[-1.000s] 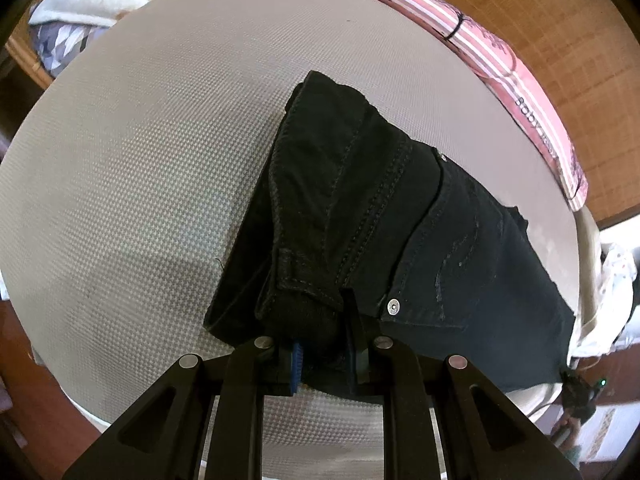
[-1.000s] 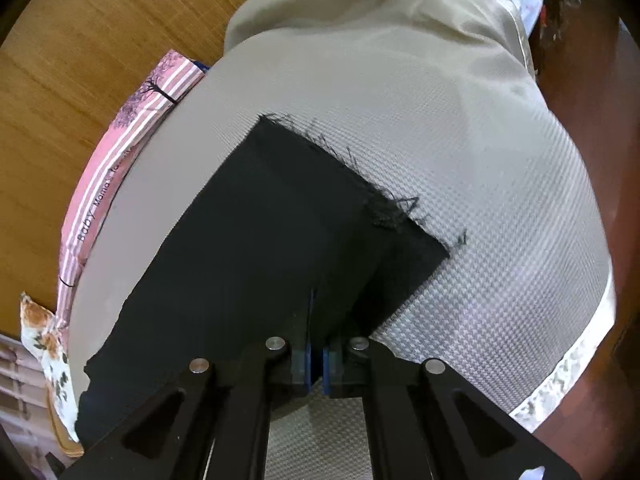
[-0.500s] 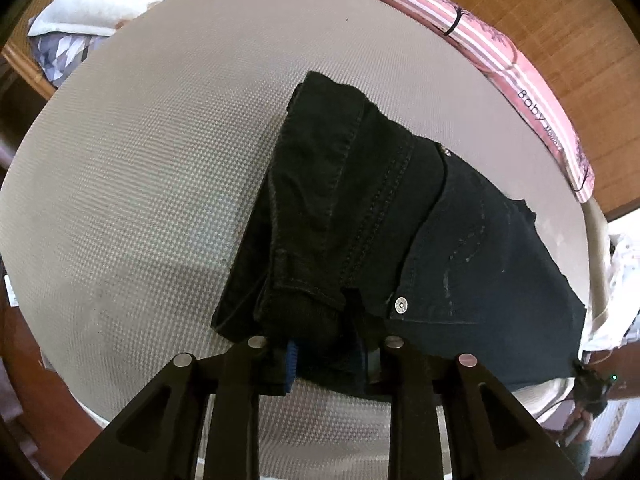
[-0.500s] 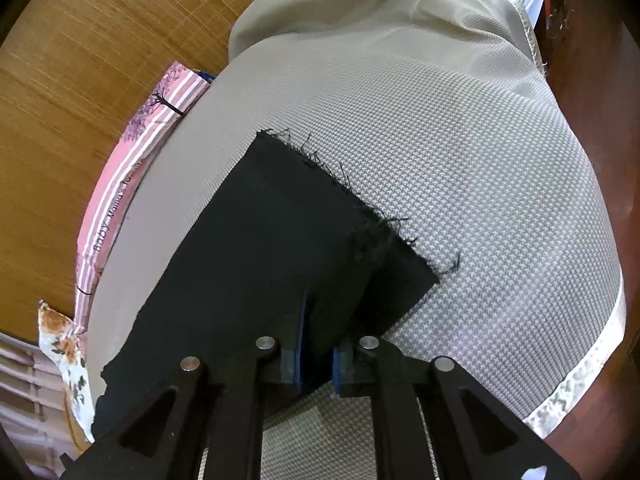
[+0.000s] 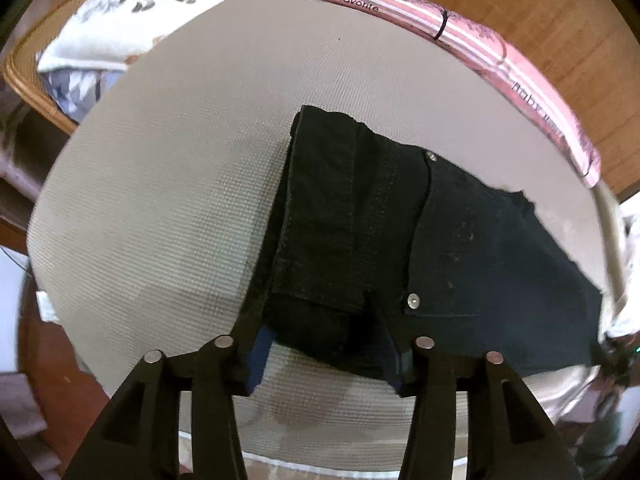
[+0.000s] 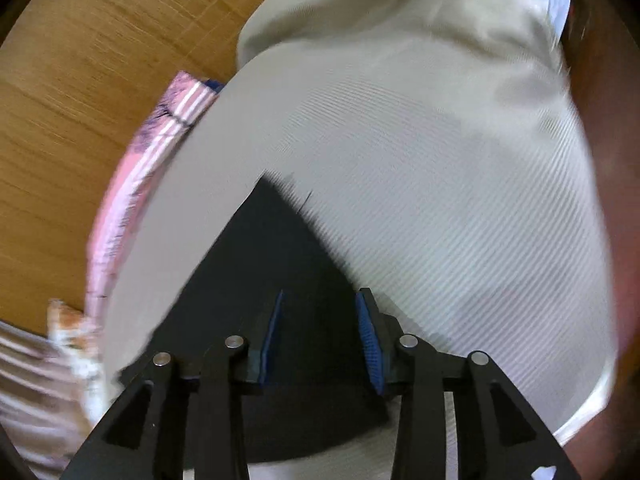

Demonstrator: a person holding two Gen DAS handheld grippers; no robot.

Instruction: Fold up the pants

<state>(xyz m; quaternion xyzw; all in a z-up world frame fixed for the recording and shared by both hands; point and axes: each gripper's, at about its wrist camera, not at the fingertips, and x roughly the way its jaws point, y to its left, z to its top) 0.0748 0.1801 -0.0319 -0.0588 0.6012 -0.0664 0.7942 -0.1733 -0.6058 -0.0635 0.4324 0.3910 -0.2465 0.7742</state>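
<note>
The right wrist view is smeared by motion: the frayed hem of the pants is a soft streak, and the striped cloth and the floral cloth beside it lose their print. The near edge of the pants lies under the gripper frames in both views (so whether cloth touches the blue pads cannot be told). The left view's far right corner is a blurred clutter.
</note>
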